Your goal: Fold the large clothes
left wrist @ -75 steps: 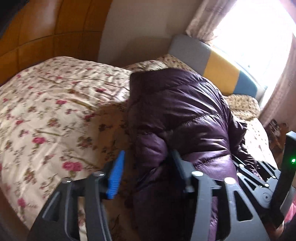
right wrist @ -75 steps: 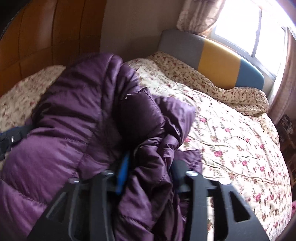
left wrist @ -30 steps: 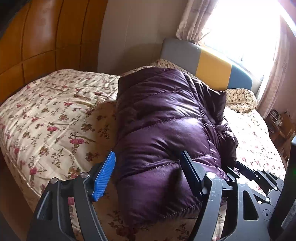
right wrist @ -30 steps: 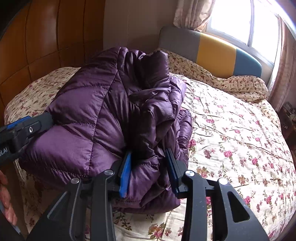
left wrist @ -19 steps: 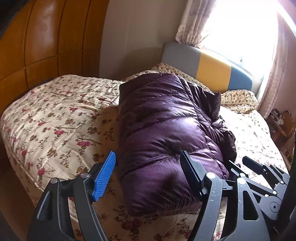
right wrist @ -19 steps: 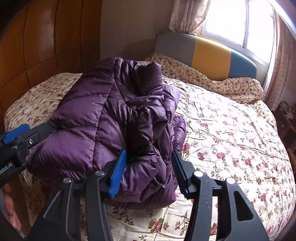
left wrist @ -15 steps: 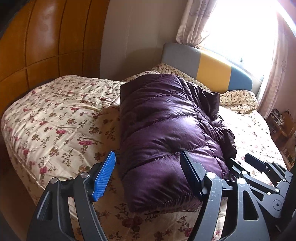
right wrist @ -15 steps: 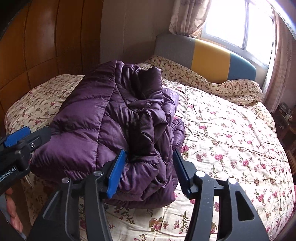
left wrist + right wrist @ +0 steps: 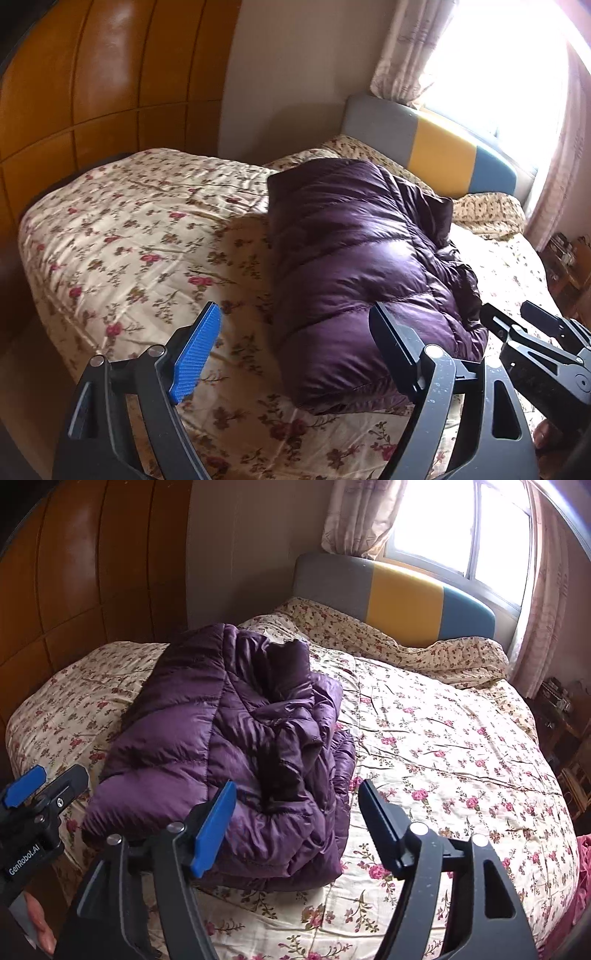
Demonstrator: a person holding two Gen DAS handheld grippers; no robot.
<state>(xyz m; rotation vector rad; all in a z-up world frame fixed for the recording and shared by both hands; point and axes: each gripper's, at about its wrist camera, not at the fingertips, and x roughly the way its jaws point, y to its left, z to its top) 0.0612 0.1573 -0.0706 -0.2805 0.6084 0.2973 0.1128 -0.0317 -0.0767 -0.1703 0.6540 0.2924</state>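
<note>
A dark purple quilted puffer jacket (image 9: pixel 354 266) (image 9: pixel 236 738) lies folded into a thick bundle on the floral bedspread (image 9: pixel 140 236) (image 9: pixel 443 760). My left gripper (image 9: pixel 295 343) hovers in front of the bundle's near left corner, jaws opening wide, nothing pressed between them. My right gripper (image 9: pixel 295 819) hangs above the bundle's near right end, jaws opening, pads off the fabric. In the left wrist view the right gripper (image 9: pixel 524 332) shows at the right edge; in the right wrist view the left gripper (image 9: pixel 40 786) shows at the left edge.
A headboard (image 9: pixel 399 598) in grey, yellow and blue stands at the far end under a bright window (image 9: pixel 458 524) with curtains. Wooden wall panels (image 9: pixel 74 92) run along the left. A cluttered bedside table (image 9: pixel 561 709) sits at the right. A hand (image 9: pixel 37 923) holds the left gripper.
The right gripper let go of the jacket's folded edge and its jaws spread apart. Both grippers drew back and up from the bundle, which now rests on the bed.
</note>
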